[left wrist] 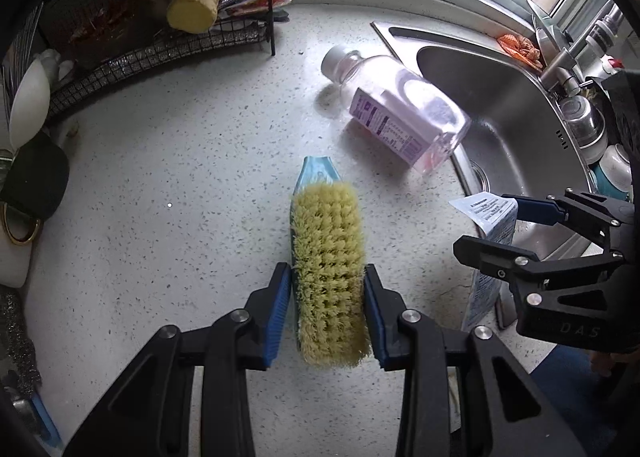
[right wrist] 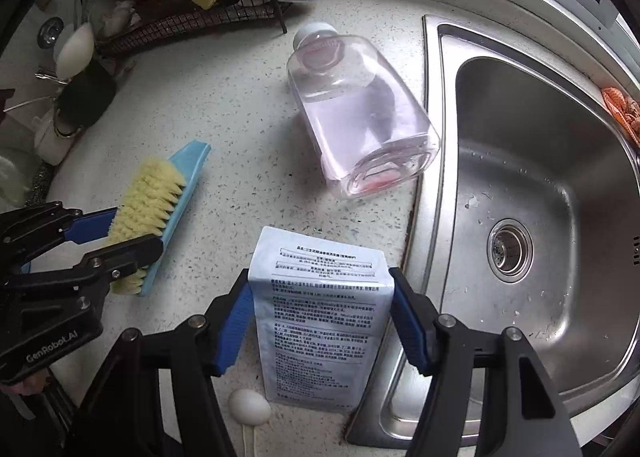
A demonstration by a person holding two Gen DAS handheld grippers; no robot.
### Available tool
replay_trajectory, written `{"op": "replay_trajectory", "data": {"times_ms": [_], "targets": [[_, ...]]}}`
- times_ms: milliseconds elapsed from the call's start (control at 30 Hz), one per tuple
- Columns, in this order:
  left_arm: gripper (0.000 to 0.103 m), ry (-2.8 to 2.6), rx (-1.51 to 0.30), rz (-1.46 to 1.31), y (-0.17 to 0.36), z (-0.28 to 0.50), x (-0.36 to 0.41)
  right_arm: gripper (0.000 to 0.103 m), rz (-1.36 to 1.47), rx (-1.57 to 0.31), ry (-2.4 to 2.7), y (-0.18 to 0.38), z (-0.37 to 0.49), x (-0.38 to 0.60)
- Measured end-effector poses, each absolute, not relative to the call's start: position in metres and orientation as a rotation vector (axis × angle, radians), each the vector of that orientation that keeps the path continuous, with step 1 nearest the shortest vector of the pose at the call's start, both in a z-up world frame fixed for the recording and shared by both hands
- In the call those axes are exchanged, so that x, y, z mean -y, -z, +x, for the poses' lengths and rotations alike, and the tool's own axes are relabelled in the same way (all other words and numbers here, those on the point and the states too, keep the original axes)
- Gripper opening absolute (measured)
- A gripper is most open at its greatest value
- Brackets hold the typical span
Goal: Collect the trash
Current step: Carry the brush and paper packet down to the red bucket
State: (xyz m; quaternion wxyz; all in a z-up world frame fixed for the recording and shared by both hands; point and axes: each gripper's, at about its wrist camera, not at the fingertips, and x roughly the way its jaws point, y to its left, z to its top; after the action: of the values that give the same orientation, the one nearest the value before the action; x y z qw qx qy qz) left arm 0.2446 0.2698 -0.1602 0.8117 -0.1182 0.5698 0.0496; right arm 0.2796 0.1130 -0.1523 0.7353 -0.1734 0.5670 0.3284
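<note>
Left gripper (left wrist: 326, 297) jaws clamp a scrubbing brush (left wrist: 328, 269) above the desk (left wrist: 160, 197); right gripper (right wrist: 322, 317) jaws pinch a printed pouch (right wrist: 320, 317) by the sink (right wrist: 520, 197). The slick pouch could slip; a plastic bottle (right wrist: 356, 113) on the sink rim might roll in.

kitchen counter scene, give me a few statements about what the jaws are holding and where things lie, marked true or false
1. The left gripper has its jaws around a scrub brush. True.
2. The right gripper holds the clear bottle. False: its jaws are on a white printed pouch.
3. The clear bottle lies on its side on the counter beside the sink. True.
4. The sink is full of water. False: the basin shows only droplets around the drain.
5. An egg lies near the pouch. True.
</note>
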Motion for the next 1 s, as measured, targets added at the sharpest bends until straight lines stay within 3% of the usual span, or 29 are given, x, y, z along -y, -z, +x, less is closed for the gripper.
{"op": "replay_trajectory", "data": {"times_ms": [467, 1000], "targets": [[0.033, -0.080, -1.116, -0.173, 0.102, 0.226, -0.172, 0.061, -0.384, -1.003, -0.811, 0.078, 0.253, -0.029], [0.033, -0.036, -1.088, -0.129, 0.077, 0.165, -0.028, 0.061, -0.347, -0.932, -0.800, 0.066, 0.206, 0.110]]}}
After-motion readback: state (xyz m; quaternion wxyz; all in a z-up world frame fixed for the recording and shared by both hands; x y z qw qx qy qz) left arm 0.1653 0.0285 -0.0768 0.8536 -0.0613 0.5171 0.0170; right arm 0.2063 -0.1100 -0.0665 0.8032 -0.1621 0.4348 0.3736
